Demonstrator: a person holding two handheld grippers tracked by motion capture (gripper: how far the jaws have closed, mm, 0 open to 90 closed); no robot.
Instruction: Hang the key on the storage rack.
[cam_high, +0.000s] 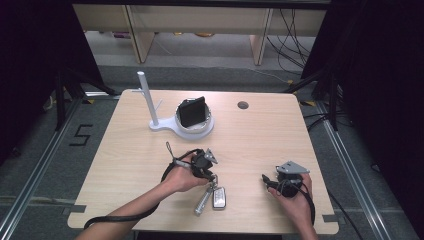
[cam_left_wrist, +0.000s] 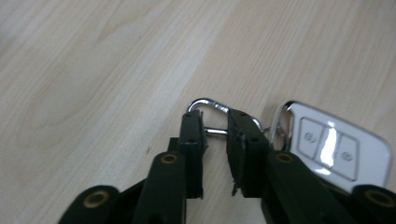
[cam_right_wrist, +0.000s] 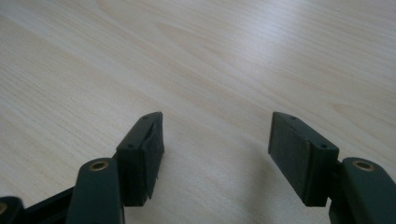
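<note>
L gripper (cam_left_wrist: 215, 135) narrow, jaws straddling the carabiner (cam_left_wrist: 208, 106) w/ a gap each side; not clamped. Key fob (cam_left_wrist: 334, 151) lies just R of the jaws, near table (cam_high: 260, 145) front edge. R gripper (cam_right_wrist: 217, 149) wide, empty, well apart; L hand nearer.

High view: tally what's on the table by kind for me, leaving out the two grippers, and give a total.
White stand with upright post and ring base: 1
Black box-like item sitting in the ring base: 1
Car key fob: 1
Silver carabiner clip on the fob: 1
Silver cylinder beside the fob: 1
Total: 5
</note>
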